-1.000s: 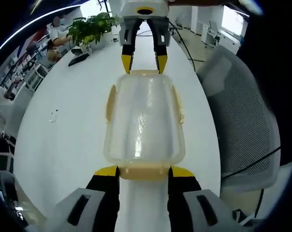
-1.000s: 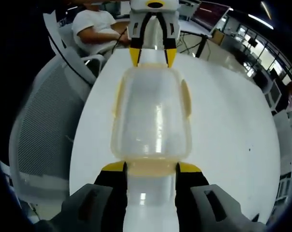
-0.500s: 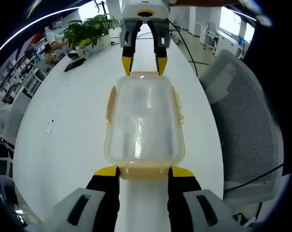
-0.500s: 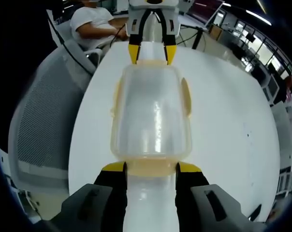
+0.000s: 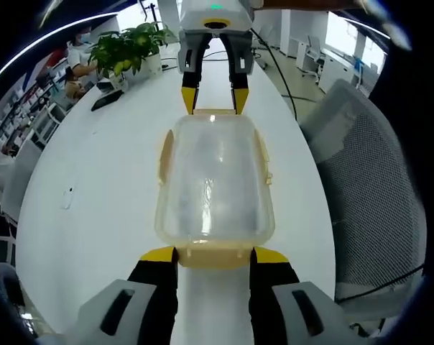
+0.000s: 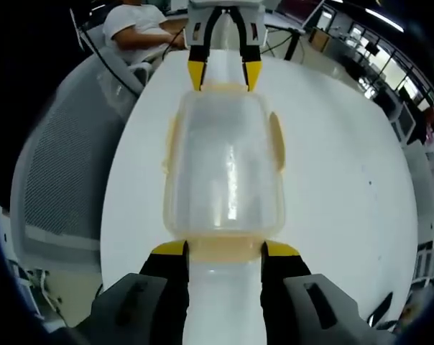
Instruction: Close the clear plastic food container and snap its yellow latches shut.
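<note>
White office worktop (image 5: 95, 187) | my left tongs (image 5: 213, 256) and right tongs (image 6: 217, 251) spread, bracketing end latches | container (image 5: 213, 183) light, slick; press latches.

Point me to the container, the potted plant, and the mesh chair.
container (image 5: 213, 183), left gripper view, middle of the clear lid
plant (image 5: 123, 47), left gripper view, its green leaves
chair (image 6: 70, 172), right gripper view, the grey mesh back
</note>
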